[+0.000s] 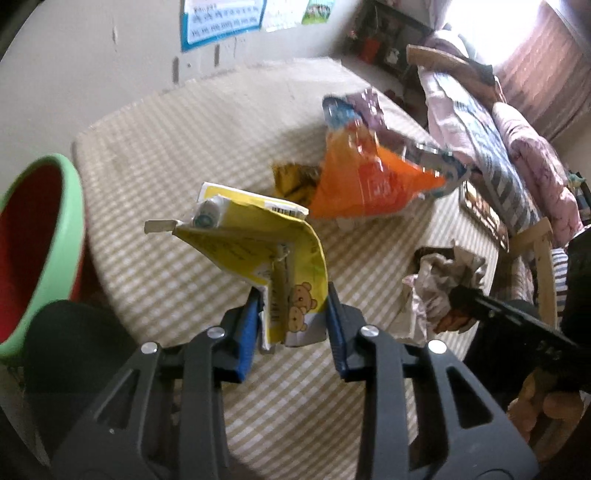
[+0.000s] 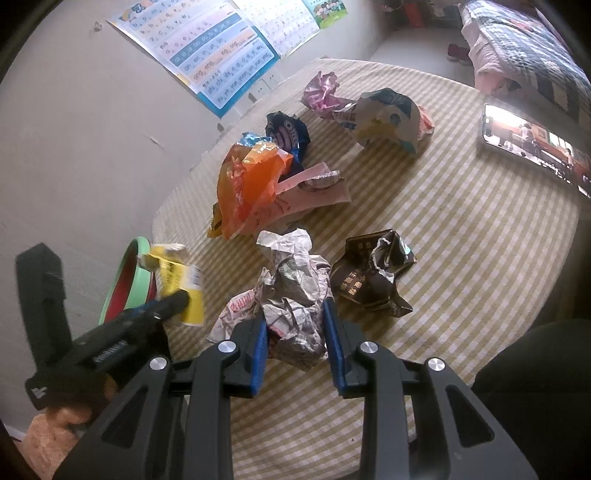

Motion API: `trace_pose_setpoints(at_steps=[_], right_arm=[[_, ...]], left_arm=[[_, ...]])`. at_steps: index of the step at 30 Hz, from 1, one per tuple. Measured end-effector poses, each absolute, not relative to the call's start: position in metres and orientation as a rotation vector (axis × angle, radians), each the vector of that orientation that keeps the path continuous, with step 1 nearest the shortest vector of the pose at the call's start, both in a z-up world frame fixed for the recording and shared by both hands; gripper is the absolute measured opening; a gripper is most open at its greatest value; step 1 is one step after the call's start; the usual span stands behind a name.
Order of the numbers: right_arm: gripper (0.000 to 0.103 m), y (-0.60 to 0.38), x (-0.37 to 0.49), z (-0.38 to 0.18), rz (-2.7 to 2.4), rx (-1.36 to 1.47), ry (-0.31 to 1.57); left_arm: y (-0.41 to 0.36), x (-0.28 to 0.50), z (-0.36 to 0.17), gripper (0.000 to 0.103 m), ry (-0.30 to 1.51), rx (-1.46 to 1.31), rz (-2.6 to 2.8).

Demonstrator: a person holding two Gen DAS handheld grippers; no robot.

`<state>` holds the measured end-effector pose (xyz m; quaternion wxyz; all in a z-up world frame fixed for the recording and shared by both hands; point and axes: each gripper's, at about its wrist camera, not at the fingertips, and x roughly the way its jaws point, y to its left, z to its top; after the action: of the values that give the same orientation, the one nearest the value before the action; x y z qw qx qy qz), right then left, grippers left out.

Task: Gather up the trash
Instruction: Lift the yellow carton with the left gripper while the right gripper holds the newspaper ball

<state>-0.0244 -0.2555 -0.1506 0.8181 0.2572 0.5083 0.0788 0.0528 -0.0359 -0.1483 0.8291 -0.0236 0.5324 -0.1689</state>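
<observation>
Red plastic basin with green rim (image 1: 40, 236) cut off at left edge. Orange foil snack bag (image 1: 369, 177) blurred, print unreadable. Phone lying on desk (image 2: 535, 147) cropped at right. Wall poster lettering (image 1: 221, 18) too small.

left gripper (image 1: 291, 317) jaws clamped, tilted down | right gripper (image 2: 295, 332) jaws clamped, tilted down

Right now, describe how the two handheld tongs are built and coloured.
Both are alike: the left tongs and right tongs have matte black angular arms with triangular cut-outs, round silver pivot bolts and blue pads lining the fingers. The left one's black side shows small white lettering, too blurred to read.
</observation>
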Motion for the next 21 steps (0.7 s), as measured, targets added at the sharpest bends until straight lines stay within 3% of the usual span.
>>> trace_pose_setpoints(at_steps=[21], right_arm=[[0.027,-0.238,-0.022,-0.147,0.163,0.484,1.094]], left_arm=[[-0.017,0.044,-0.115,0.033,1.0,-0.067,-0.319]])
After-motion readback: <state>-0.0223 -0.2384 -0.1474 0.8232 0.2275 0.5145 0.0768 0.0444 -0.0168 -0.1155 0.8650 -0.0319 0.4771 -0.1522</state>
